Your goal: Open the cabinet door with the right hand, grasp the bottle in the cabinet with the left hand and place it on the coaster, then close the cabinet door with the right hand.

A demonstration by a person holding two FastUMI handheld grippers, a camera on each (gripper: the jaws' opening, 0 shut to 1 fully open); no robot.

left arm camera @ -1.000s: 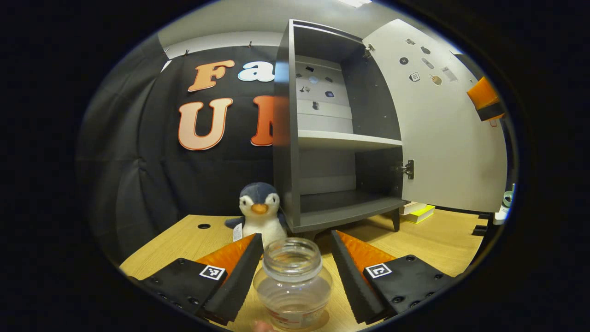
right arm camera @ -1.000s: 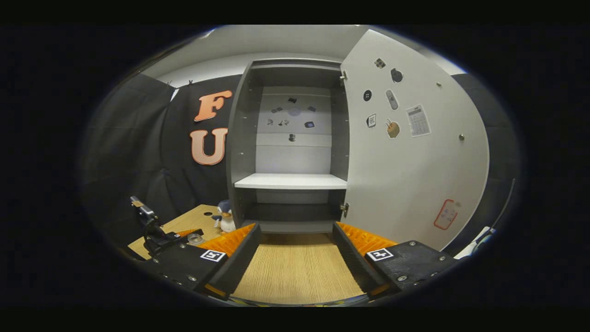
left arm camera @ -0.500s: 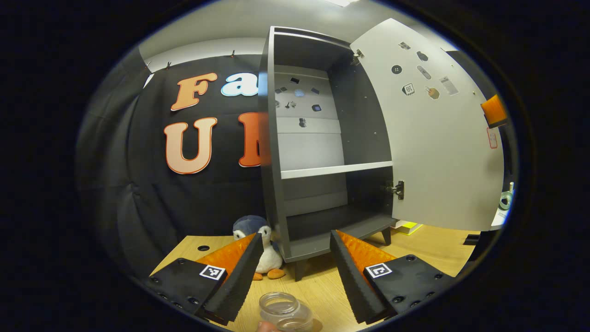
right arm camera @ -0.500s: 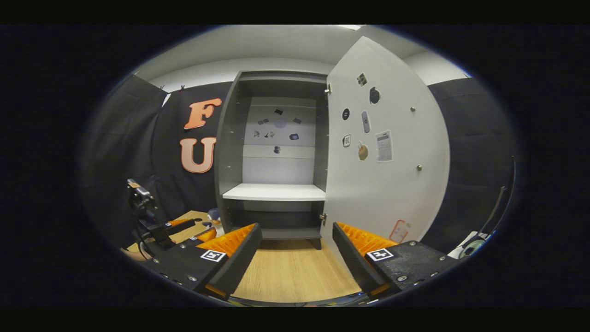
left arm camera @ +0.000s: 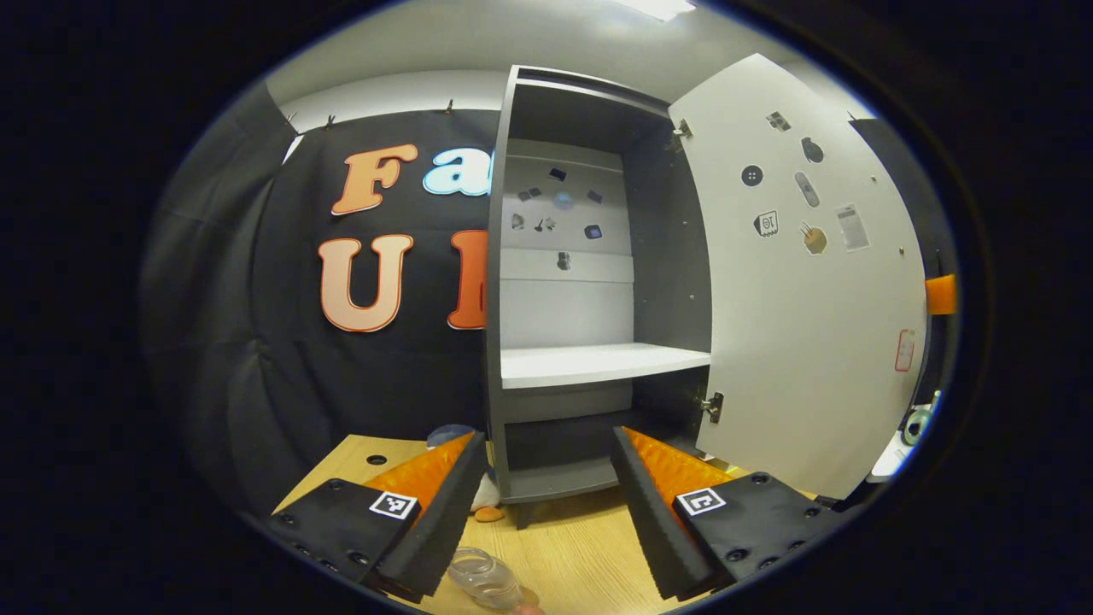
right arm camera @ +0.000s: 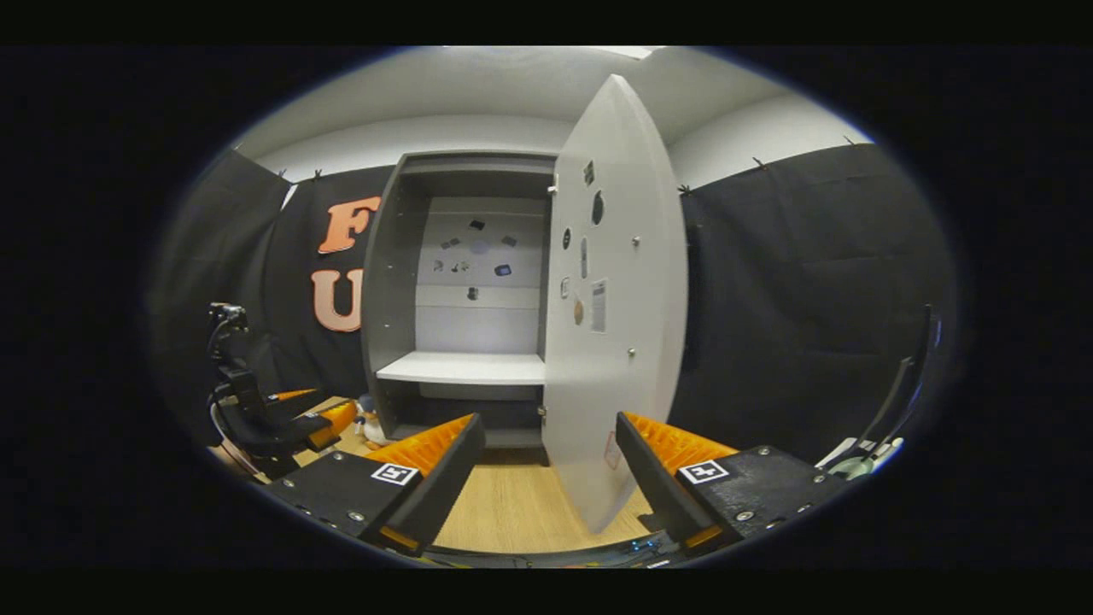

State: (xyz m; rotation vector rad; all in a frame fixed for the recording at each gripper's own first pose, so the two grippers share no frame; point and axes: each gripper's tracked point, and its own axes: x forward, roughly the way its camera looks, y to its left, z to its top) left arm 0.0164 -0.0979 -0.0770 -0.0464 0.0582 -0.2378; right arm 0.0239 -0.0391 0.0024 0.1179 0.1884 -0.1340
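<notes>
The bottle (left arm camera: 485, 579) is seen standing on the tabletop (left arm camera: 581, 555) at the bottom of the left gripper view, clear and uncapped, below and just inside the left finger of the left gripper (left arm camera: 546, 512); it is touched by neither finger. The jaws of that gripper are spread wide and nothing is held between them. Beyond the jaws the cabinet (left arm camera: 589, 282) stands with its shelves bare, and a plush penguin (left arm camera: 482, 495) is partly hidden behind the left finger, beside the cabinet's foot. The cabinet door (left arm camera: 803, 299) stands swung out ahead and to the right of the jaws.

In the right gripper view the door (right arm camera: 615, 325) is seen nearly edge-on, its lower edge reaching down between the wide-spread jaws of the right gripper (right arm camera: 551, 478), with no contact that can be told. The left gripper (right arm camera: 290, 418) is seen far to the left of these jaws
</notes>
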